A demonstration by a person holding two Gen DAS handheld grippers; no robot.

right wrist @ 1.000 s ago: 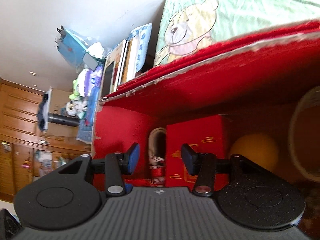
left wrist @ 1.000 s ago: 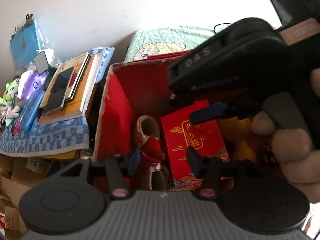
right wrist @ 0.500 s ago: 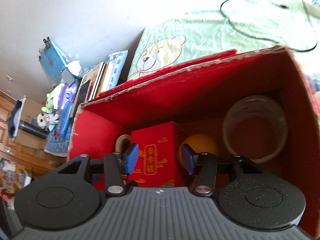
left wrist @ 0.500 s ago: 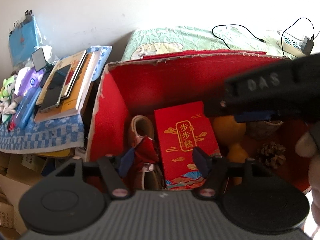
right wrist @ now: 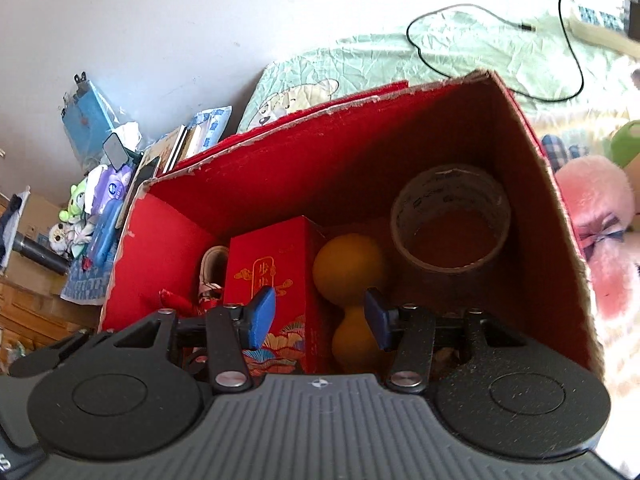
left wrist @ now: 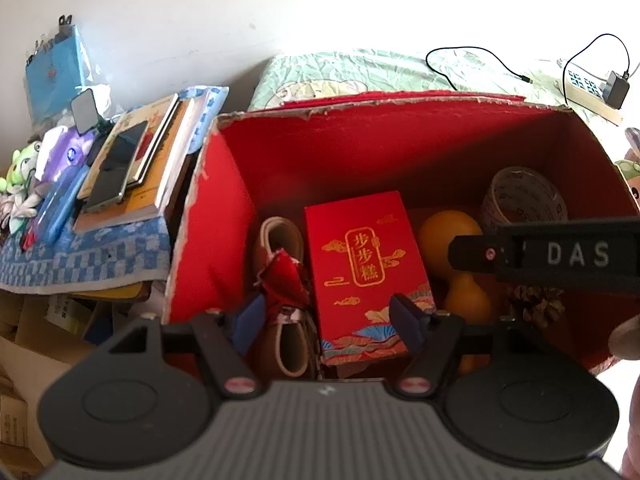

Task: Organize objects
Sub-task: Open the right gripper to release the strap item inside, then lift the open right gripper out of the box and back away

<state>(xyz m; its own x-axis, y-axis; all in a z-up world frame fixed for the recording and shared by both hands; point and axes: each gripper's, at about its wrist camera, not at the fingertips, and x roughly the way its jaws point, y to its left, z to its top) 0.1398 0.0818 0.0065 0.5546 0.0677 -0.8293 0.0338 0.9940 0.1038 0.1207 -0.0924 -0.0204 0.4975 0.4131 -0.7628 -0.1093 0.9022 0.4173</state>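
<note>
Red storage box [left wrist: 280, 168], open-topped, contents: red gift carton [left wrist: 360, 264] at centre; brown shoe [left wrist: 288, 344] at its 9 o'clock; orange gourd [right wrist: 352, 280] at 3 o'clock; tape roll [right wrist: 452, 220] toward 2 o'clock. Left gripper [left wrist: 328, 320] and right gripper [right wrist: 318, 316]: both spread wide, empty, above the box.

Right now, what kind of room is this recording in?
Most likely a bedroom at home. A quilt with a cartoon bear covers what looks like a bed behind the red box, with plush toys beside it and a stack of books to the left.
</note>
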